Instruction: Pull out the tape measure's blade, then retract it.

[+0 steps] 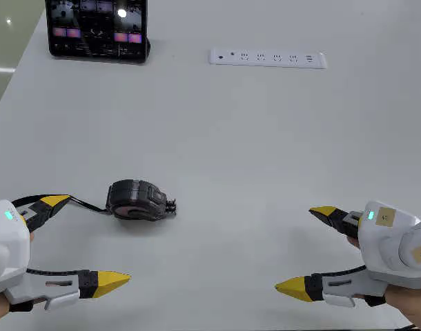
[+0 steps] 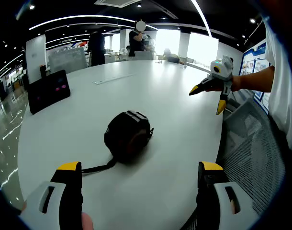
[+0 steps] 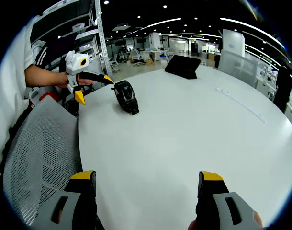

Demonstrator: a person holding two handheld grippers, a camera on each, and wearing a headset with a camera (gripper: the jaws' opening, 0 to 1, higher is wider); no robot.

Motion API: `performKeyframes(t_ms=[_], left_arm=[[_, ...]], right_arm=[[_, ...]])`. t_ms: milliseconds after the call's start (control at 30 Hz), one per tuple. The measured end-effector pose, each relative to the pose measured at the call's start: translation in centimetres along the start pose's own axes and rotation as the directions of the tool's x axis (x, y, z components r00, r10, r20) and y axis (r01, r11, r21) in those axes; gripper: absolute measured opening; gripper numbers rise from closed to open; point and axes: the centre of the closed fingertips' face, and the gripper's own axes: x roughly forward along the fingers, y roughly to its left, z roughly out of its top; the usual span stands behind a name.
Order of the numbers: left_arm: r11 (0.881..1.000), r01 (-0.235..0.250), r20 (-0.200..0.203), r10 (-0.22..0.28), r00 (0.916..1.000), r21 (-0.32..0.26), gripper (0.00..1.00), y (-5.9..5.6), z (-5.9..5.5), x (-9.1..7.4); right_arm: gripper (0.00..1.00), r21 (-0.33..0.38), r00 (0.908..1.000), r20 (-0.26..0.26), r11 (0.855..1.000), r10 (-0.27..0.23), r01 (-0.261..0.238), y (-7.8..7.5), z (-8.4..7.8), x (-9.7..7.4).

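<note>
1. The tape measure sits on the white table, on the left half of the head view and near the person. It's a dark, rounded case lying on its side.
2. The blade is tucked inside the case. Just the little end hook pokes out on the side facing the right gripper.
3. A black wrist strap trails off the other end of the case toward the left gripper's far jaw. It ends right by the yellow tip, but I can't tell if it's actually touching.
4. The left gripper is spread wide with nothing between its jaws. It hangs just beside the tape measure, on the strap side.
5. In the left gripper view the case sits dead ahead, lined up with the gap between the two jaws, a bit beyond the tips.
6. The right gripper is spread wide too and holds nothing. It's well apart from the tape measure, over bare table on the right.
7. At the far edge of the table there's a tablet propped up on the left, screen lit. A white power strip lies flat to the right of it.
8. A grey mesh chair shows at the table's near edge in the right gripper view.
</note>
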Motion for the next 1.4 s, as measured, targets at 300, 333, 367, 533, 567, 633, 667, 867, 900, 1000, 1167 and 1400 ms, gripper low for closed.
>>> performKeyframes(t_ms=[300, 333, 367, 533, 567, 633, 667, 867, 900, 1000, 1167, 1400], left_arm=[[1.0, 0.001, -0.002, -0.001, 1.0, -0.001, 0.99, 0.12, 0.08, 0.11], [1.0, 0.002, -0.003, -0.002, 1.0, 0.0, 0.99, 0.12, 0.07, 0.13], [1.0, 0.001, -0.005, -0.001, 1.0, 0.002, 0.99, 0.13, 0.04, 0.14], [1.0, 0.002, -0.002, -0.002, 1.0, 0.003, 0.99, 0.12, 0.08, 0.22], [1.0, 0.002, 0.0, -0.002, 1.0, 0.004, 0.99, 0.12, 0.12, 0.23], [1.0, 0.0, 0.007, 0.0, 1.0, 0.011, 0.99, 0.11, 0.21, 0.24], [1.0, -0.001, 0.015, 0.001, 0.9999, 0.013, 0.99, 0.09, 0.28, 0.23], [1.0, 0.001, 0.019, -0.001, 0.9998, 0.008, 0.99, -0.03, 0.24, 0.2], [1.0, 0.001, 0.022, -0.001, 0.9998, 0.008, 0.99, -0.03, 0.27, 0.19], [1.0, 0.005, 0.018, -0.005, 0.9998, 0.005, 0.99, -0.05, 0.21, 0.22], [1.0, 0.008, 0.012, -0.008, 0.9999, 0.0, 0.99, -0.05, 0.12, 0.23], [1.0, 0.011, 0.007, -0.011, 0.9999, 0.0, 0.99, -0.1, 0.0, 0.29]], right_arm=[[0.89, -0.012, 1.0, 0.003, 1.0, -0.004, 0.004, -0.33, 0.14, 0.11], [0.89, -0.012, 1.0, 0.003, 1.0, -0.003, 0.003, -0.32, 0.13, 0.12], [0.89, -0.011, 1.0, 0.003, 1.0, -0.004, 0.004, -0.32, 0.14, 0.12], [0.9, -0.016, 0.9999, 0.006, 1.0, -0.014, 0.015, -0.5, 0.23, 0.11], [0.9, -0.016, 0.9999, 0.006, 1.0, -0.015, 0.015, -0.52, 0.23, 0.1], [0.89, -0.015, 0.9998, 0.009, 1.0, -0.016, 0.016, -0.54, 0.23, 0.1], [0.88, -0.018, 0.9999, 0.011, 1.0, -0.013, 0.013, -0.51, 0.19, 0.08], [0.83, -0.014, 0.9997, 0.023, 1.0, -0.002, 0.003, -0.31, 0.33, 0.05], [0.83, -0.014, 0.9997, 0.023, 1.0, 0.0, 0.001, -0.29, 0.33, 0.05], [0.83, -0.014, 0.9998, 0.021, 1.0, 0.001, -0.001, -0.3, 0.22, 0.07], [0.84, -0.007, 0.9998, 0.021, 1.0, -0.005, 0.005, -0.44, 0.23, 0.05], [0.85, -0.004, 0.9999, 0.015, 1.0, -0.005, 0.005, -0.45, 0.09, 0.04]])
